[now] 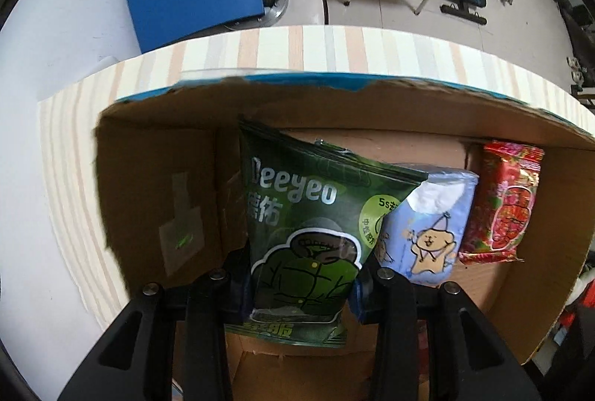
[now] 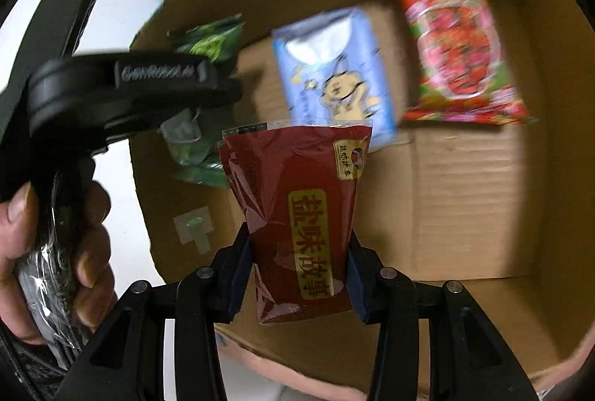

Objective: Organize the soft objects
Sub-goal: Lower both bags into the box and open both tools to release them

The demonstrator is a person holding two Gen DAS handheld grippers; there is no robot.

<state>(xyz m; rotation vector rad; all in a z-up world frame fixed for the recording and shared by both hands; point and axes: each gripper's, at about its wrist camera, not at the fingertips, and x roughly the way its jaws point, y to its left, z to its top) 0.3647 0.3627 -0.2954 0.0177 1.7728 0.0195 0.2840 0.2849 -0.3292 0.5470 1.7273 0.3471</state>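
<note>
Left gripper (image 1: 302, 284): clamped on green pouch (image 1: 308, 230), held over cardboard box (image 1: 156, 155).
Right gripper (image 2: 300, 270): clamped on red pouch (image 2: 301, 211), upright above box floor.
Left hand (image 2: 55, 259): wrapped around handle.

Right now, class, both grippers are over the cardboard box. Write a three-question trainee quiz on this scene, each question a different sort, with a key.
1. True or false: the left gripper holds the green pack.
2. Which pack does the right gripper hold? A blue pack; B dark red pouch; C red floral pack.
3. Fill in: the blue and red floral packs lie inside the cardboard ____.

Key: 1 true; 2 B; 3 box.
</note>
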